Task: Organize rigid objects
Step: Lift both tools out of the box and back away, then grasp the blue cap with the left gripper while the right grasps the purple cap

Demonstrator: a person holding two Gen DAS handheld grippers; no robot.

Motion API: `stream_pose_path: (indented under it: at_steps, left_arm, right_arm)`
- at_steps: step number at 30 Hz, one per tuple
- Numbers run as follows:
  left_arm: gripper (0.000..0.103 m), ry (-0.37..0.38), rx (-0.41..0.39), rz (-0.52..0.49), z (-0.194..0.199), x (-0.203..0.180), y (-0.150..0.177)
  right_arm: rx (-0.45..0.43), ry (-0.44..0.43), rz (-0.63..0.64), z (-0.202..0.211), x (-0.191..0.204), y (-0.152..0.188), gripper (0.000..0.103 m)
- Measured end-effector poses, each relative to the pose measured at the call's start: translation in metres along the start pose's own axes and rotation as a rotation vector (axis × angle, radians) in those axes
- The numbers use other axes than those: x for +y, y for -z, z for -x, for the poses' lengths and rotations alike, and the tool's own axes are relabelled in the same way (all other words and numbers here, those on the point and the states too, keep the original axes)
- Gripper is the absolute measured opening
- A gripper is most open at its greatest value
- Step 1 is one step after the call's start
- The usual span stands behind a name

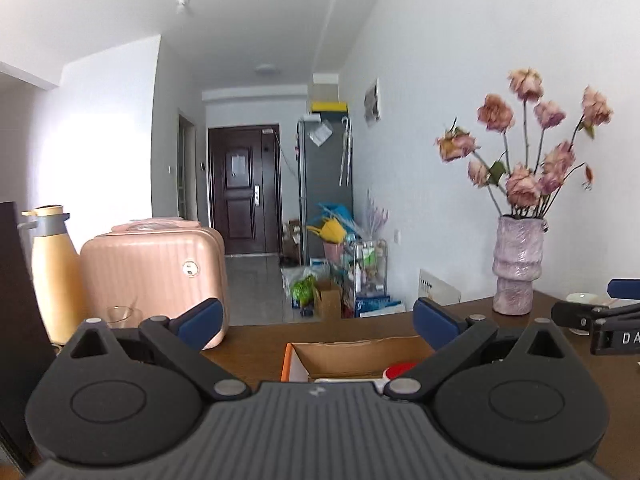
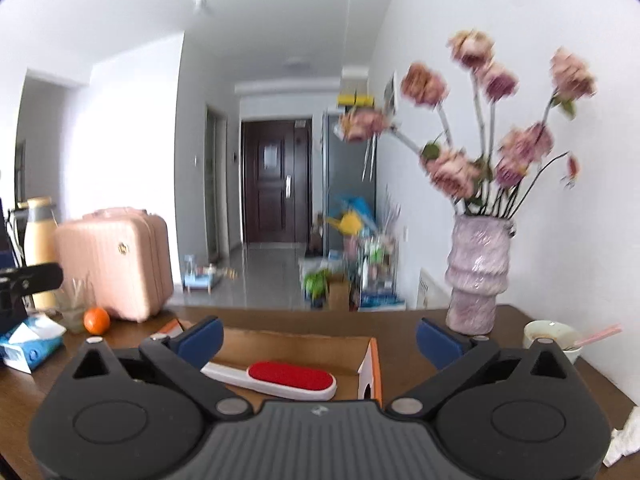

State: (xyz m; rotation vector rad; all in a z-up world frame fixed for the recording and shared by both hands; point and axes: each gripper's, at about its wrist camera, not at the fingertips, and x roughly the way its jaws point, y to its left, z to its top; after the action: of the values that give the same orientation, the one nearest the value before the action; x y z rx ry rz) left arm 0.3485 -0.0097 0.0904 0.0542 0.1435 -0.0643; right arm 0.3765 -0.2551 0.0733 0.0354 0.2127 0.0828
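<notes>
While both tongs, left tongs [image 1: 316,320] and right tongs [image 2: 318,338], gape wide and empty, we hold them nearly level above the cardboard box [image 2: 304,344] on the desk [image 2: 408,320].

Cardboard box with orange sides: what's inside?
A white-handled lint brush with a red pad lies in the open cardboard box. The right tongs' body hides the box's near end.

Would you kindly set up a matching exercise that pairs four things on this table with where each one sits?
Things:
1. lint brush
2. orange
3. vase
4. bowl

Places:
A. right of the vase, a pink spoon in it
B. inside the cardboard box
C. before the pink case
D. at the far table edge, holding dried roses

Pairs: 1-B, 2-C, 3-D, 4-A
</notes>
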Motion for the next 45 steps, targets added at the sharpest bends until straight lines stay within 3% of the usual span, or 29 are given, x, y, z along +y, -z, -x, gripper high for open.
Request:
stream_pose_path:
  at_steps: [4, 12, 15, 18, 27, 31, 35, 42, 45]
  left_arm:
    - [0.103, 0.006, -0.033, -0.02, 0.043, -0.006, 0.01]
    - [0.103, -0.015, -0.058, -0.038, 0.129, -0.014, 0.049]
    - [0.103, 0.007, -0.032, -0.054, 0.159, -0.016, 0.074]
    - [0.103, 0.017, 0.006, -0.06, 0.182, -0.016, 0.099]
    - [0.103, -0.022, 0.103, -0.044, 0.247, 0.003, 0.141]
    - [0.103, -0.029, 0.12, -0.031, 0.246, 0.01, 0.146]
    - [0.103, -0.038, 0.168, 0.027, 0.228, 0.014, 0.146]
    - [0.103, -0.045, 0.222, 0.013, 0.199, 0.013, 0.153]
    - [0.103, -0.051, 0.266, 0.023, 0.178, 0.014, 0.155]
  right_arm:
    - [-0.046, -0.027, -0.04, 0.033, -0.004, 0.013, 0.103]
    - [-0.041, -0.007, -0.046, 0.101, 0.001, 0.046, 0.103]
    - [-0.041, -0.04, -0.055, 0.131, 0.001, 0.069, 0.103]
    - [-0.015, 0.002, -0.054, 0.156, 0.005, 0.096, 0.103]
    - [0.052, 0.014, -0.012, 0.226, 0.02, 0.156, 0.103]
    - [0.037, -0.034, 0.01, 0.24, 0.022, 0.168, 0.103]
    - [0.059, -0.052, -0.014, 0.234, 0.014, 0.169, 0.103]
    - [0.081, -0.072, -0.055, 0.217, 0.0, 0.172, 0.103]
    - [0.087, -0.119, -0.076, 0.207, -0.006, 0.169, 0.103]
